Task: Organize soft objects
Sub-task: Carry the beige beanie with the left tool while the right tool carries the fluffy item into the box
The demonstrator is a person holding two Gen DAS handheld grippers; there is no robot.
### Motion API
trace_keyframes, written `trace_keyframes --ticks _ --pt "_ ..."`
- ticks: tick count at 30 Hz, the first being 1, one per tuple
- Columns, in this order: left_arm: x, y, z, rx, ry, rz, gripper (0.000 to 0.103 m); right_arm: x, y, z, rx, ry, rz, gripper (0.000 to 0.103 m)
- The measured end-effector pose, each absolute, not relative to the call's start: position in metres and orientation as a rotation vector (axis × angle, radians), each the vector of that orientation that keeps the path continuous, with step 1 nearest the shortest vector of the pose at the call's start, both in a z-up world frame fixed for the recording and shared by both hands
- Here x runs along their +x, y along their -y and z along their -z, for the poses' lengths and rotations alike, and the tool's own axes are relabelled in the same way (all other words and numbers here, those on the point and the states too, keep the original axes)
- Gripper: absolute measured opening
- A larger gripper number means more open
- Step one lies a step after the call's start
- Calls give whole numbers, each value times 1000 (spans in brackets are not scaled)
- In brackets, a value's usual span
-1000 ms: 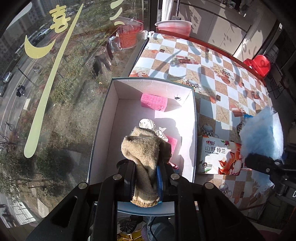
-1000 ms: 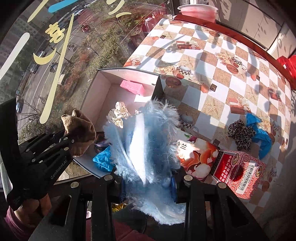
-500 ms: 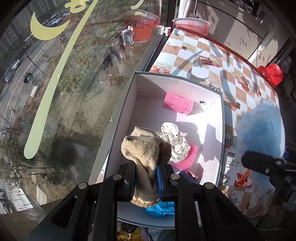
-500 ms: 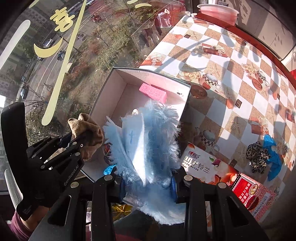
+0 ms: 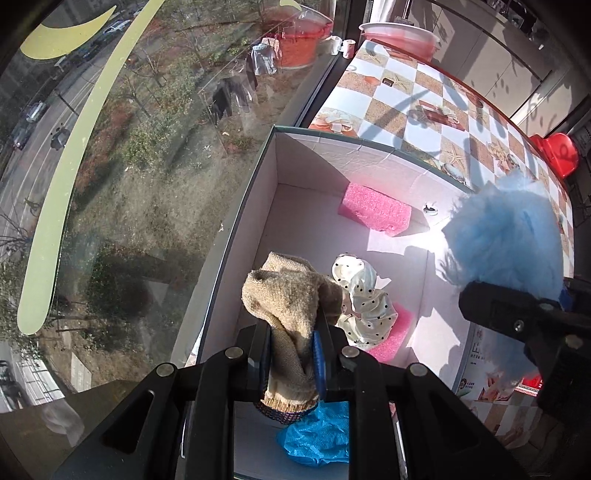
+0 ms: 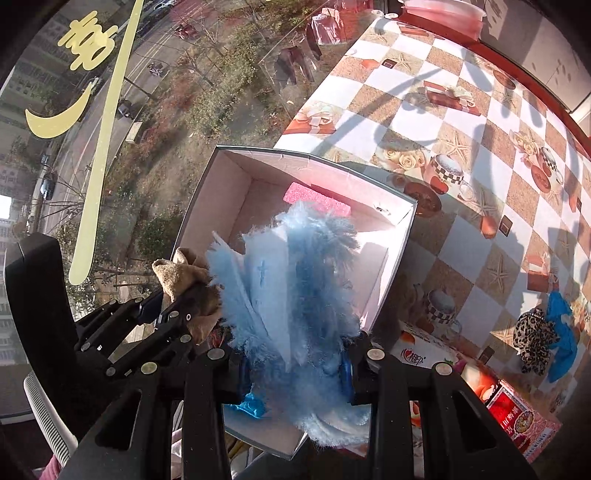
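My left gripper (image 5: 291,354) is shut on a beige knitted cloth (image 5: 288,310) and holds it above the near left part of an open white box (image 5: 273,206). My right gripper (image 6: 295,369) is shut on a fluffy light-blue item (image 6: 291,288), held over the box's near right side; the item also shows in the left wrist view (image 5: 506,236). Inside the box lie a pink sponge (image 5: 373,210), a white polka-dot cloth (image 5: 365,306) on a second pink sponge (image 5: 391,339), and a blue crumpled item (image 5: 317,439).
The box sits at the edge of a checkered table (image 6: 480,155) beside a window (image 5: 110,166). A leopard-print cloth (image 6: 535,339) and a blue cloth (image 6: 561,325) lie on the table at right. Printed cartons (image 6: 517,421) stand right of the box. A red basin (image 5: 399,35) is far back.
Both grippers have moved forward and to the left over the box, each still holding its item. The box now fills more of both views.
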State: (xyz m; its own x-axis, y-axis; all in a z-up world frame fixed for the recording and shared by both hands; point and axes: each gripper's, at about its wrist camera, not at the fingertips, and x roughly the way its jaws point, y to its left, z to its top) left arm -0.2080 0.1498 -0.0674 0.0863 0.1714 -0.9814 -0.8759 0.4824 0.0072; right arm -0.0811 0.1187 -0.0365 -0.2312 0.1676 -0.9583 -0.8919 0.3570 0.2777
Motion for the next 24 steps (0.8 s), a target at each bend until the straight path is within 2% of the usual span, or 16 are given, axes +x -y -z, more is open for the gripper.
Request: trace_keyframes --ticks 24 --pt "-206 -150 86 -762 -1278 -885 21 -81 -131 50 -653 -1520 -1155 36"
